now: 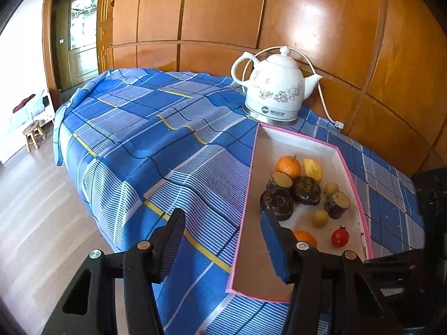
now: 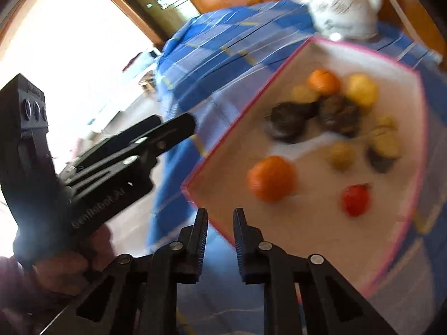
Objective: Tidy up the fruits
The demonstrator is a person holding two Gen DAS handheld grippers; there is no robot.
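"While both grabbers hang over the table, where is all the fruit?"

"It all sits in the flat white box with the pink rim. The box lies on the blue checked cloth, by the right edge of the table."

"What is in there?"

"One round orange and a yellow fruit are at the far end. Two dark brown bumpy lumps touch each other in the middle. Two small yellow-green balls lie toward the box's right edge. A second orange and a little red tomato are near the close end, a bit apart."

"And the big white thing?"

"That is a white china kettle with flowers. It stands just behind the far end of the box."

"Is the left gripper holding anything?"

"No. Its fingers are spread apart. One is over the cloth and one is over the box, with the box's left wall under the gap. A hand holds its handle."

"And the right gripper?"

"Its fingers are pulled close together, as tight as they go, with nothing between them. It is above the close corner of the box, and it touches no fruit."
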